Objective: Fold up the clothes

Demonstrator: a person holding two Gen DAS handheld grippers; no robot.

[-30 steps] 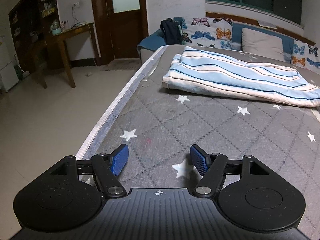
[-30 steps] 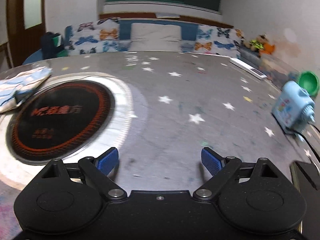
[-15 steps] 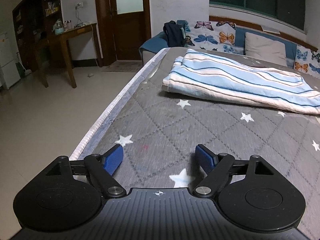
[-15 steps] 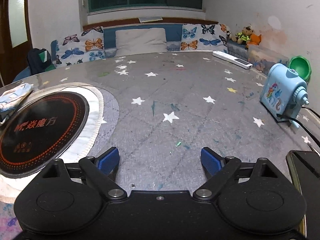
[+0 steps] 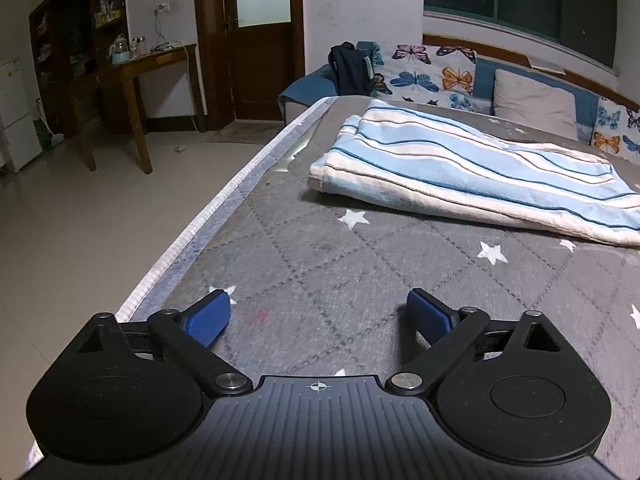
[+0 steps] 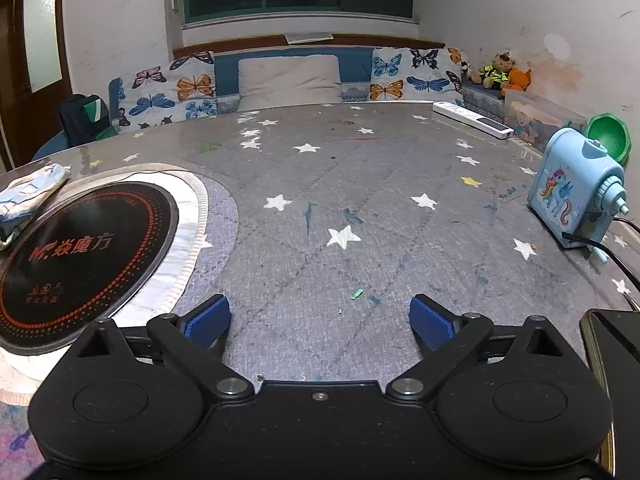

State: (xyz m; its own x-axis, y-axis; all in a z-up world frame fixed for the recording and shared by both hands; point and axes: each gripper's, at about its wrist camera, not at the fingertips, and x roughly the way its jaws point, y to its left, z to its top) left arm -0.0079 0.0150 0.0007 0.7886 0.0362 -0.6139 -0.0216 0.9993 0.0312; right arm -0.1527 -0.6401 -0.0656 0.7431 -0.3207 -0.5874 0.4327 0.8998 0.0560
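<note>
A folded blue-and-white striped cloth lies on the grey star-patterned table cover, well ahead and to the right of my left gripper. That gripper hovers near the table's left edge, its jaws opening, with nothing between the blue pads. In the right wrist view only an end of the cloth shows at the far left. My right gripper stands over bare table cover, jaws opening wide, empty.
A round black induction hob sits in the table left of the right gripper. A blue pencil sharpener with a cord, a green bowl and a white power strip stand at the right. A phone lies near right. Butterfly cushions line the far bench.
Both grippers' jaws have spread wider, the left clearly more. The left view has shifted a little along the table edge; the right view has swung right, away from the hob.
</note>
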